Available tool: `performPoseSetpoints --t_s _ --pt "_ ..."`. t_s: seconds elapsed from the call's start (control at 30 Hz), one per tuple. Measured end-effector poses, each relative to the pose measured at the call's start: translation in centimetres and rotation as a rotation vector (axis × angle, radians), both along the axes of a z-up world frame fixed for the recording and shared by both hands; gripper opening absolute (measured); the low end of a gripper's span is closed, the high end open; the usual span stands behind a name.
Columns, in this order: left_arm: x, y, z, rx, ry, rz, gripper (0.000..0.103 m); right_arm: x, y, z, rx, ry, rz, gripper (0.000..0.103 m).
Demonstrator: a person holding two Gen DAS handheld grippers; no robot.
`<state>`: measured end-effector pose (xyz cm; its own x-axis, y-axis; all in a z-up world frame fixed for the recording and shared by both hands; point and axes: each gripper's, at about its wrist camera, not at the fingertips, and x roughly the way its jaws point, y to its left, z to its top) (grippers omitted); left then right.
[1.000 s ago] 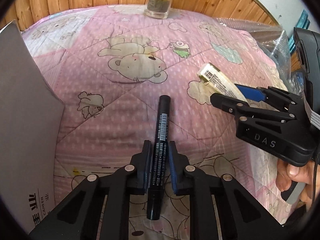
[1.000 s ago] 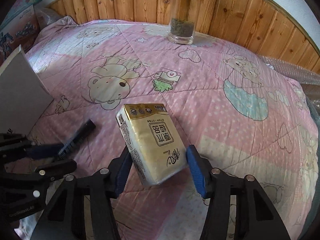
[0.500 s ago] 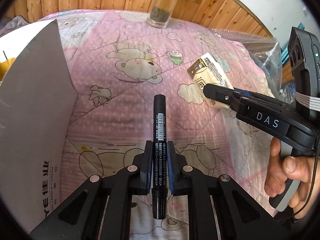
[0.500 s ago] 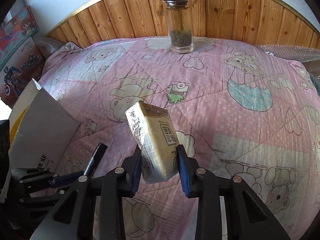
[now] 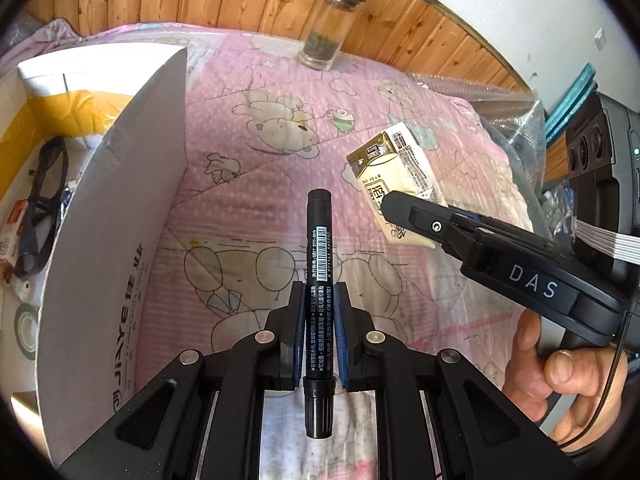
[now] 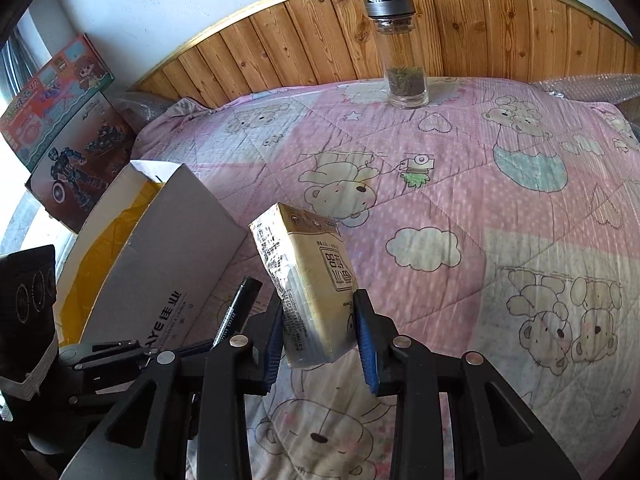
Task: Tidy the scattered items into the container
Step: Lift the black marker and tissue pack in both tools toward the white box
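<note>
My left gripper (image 5: 318,332) clamps the black marker (image 5: 319,264) above the quilt (image 5: 248,184), my right gripper (image 6: 320,334) squeezes the tissue pack (image 6: 308,280) just beside it, and the cardboard box (image 5: 120,216) stands open at left, before the glass bottle (image 6: 402,52).

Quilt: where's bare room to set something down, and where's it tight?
Free: the pink quilt between the glass jar at the headboard and the grippers, plus its right side. Tight: left, where the cardboard box stands, already holding glasses, and where the marker and tissue pack hang.
</note>
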<state>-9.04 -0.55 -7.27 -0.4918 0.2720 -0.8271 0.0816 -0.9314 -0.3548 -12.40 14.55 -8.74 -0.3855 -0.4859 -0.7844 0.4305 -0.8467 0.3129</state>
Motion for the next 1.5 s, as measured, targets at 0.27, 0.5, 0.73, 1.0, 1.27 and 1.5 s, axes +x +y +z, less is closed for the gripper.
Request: performPoseSetpoints --t_s 0.27,0.5,0.73,1.0,1.27,1.5 --pt "3.8 -0.5 1.1 0.044 0.009 0.024 0.013 3.9 -0.6 -0.1 -0.043 -0.031 0.013 0.034" --pt "6.9 -1.1 2.4 0.046 0.031 0.035 0.013 6.2 -1.2 0.4 -0.061 -0.033 0.027 0.034" --pt "9.0 -1.9 3.6 0.063 0.052 0.045 0.013 8.1 -1.3 1.7 -0.087 -0.018 0.029 0.034" --pt "10.5 -2.5 4.9 0.078 0.077 0.051 0.013 10.2 -1.3 3.0 -0.12 -0.006 0.02 0.034" --pt "11.0 -3.0 6.1 0.096 0.102 0.059 0.013 12.3 -1.7 3.9 -0.156 0.003 0.018 0.034" --pt "11.8 -4.2 7.4 0.105 0.131 0.081 0.013 13.8 -2.5 4.3 -0.188 -0.004 0.023 0.034"
